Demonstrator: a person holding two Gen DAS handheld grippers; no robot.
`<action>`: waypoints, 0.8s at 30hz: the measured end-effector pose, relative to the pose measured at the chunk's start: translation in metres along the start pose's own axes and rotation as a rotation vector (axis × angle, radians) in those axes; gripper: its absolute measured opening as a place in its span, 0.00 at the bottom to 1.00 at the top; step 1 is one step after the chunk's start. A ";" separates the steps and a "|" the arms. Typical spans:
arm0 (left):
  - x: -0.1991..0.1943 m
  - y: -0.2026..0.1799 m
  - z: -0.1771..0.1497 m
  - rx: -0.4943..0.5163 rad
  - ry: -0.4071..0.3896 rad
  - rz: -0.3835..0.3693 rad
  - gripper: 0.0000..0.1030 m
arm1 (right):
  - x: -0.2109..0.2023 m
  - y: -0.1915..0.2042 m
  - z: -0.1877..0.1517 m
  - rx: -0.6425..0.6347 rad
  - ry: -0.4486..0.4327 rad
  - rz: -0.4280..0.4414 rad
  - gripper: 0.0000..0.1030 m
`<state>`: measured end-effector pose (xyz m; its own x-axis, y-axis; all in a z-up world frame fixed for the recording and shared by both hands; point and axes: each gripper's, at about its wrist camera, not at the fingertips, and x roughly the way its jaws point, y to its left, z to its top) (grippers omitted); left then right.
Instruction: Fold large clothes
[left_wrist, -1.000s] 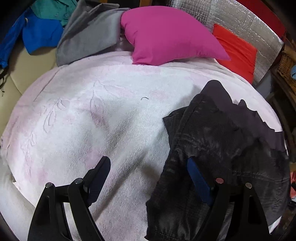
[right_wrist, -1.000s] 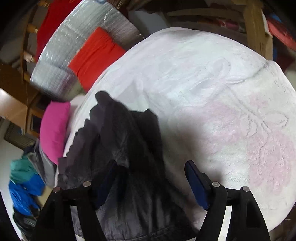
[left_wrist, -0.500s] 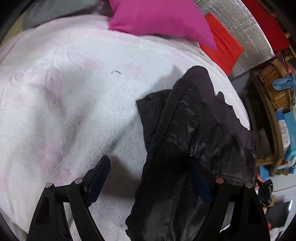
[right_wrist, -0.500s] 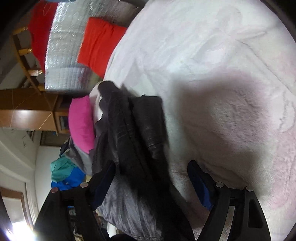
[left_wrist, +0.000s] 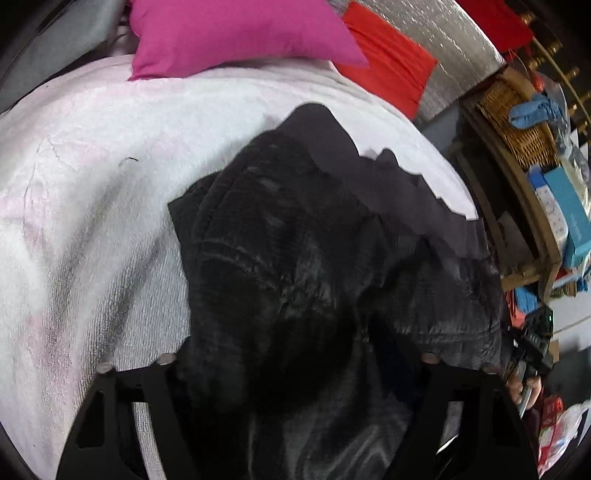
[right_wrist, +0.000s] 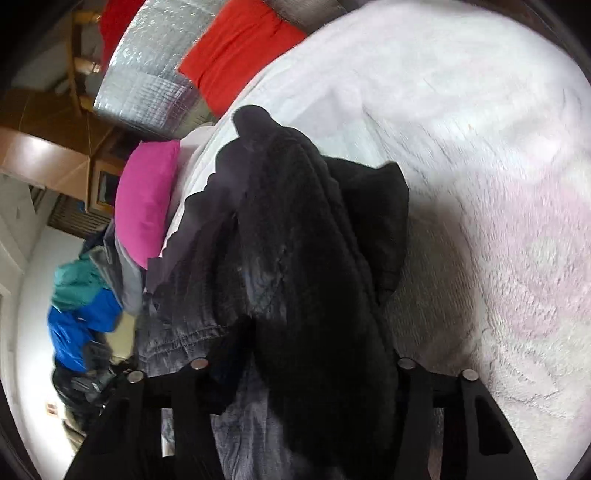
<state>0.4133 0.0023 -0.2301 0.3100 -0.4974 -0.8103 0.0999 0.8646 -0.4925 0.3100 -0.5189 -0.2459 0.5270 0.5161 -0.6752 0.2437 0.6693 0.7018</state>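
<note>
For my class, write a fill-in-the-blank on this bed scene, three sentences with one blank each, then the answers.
1. The dark garment lies bunched on a pale pink and ____ blanket.
2. The pillow at the head of the bed is ____.
3. Beside the bed, the woven ____ holds a blue cloth.

Missing words: white; pink; basket

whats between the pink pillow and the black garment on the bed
Only bare white towelling blanket: in the left wrist view it separates the pink pillow from the black garment.
</note>
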 end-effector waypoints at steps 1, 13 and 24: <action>0.001 0.000 0.001 -0.007 -0.007 0.003 0.59 | -0.002 0.001 -0.001 -0.007 -0.007 0.001 0.44; 0.005 0.002 -0.002 -0.014 -0.020 0.102 0.60 | -0.012 0.008 -0.007 -0.074 -0.065 -0.063 0.35; 0.005 -0.020 -0.020 0.060 -0.080 0.176 0.56 | -0.010 0.019 -0.012 -0.126 -0.117 -0.155 0.40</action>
<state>0.3936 -0.0189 -0.2311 0.4011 -0.3329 -0.8534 0.0929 0.9416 -0.3237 0.3001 -0.5047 -0.2287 0.5839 0.3411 -0.7367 0.2296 0.8010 0.5529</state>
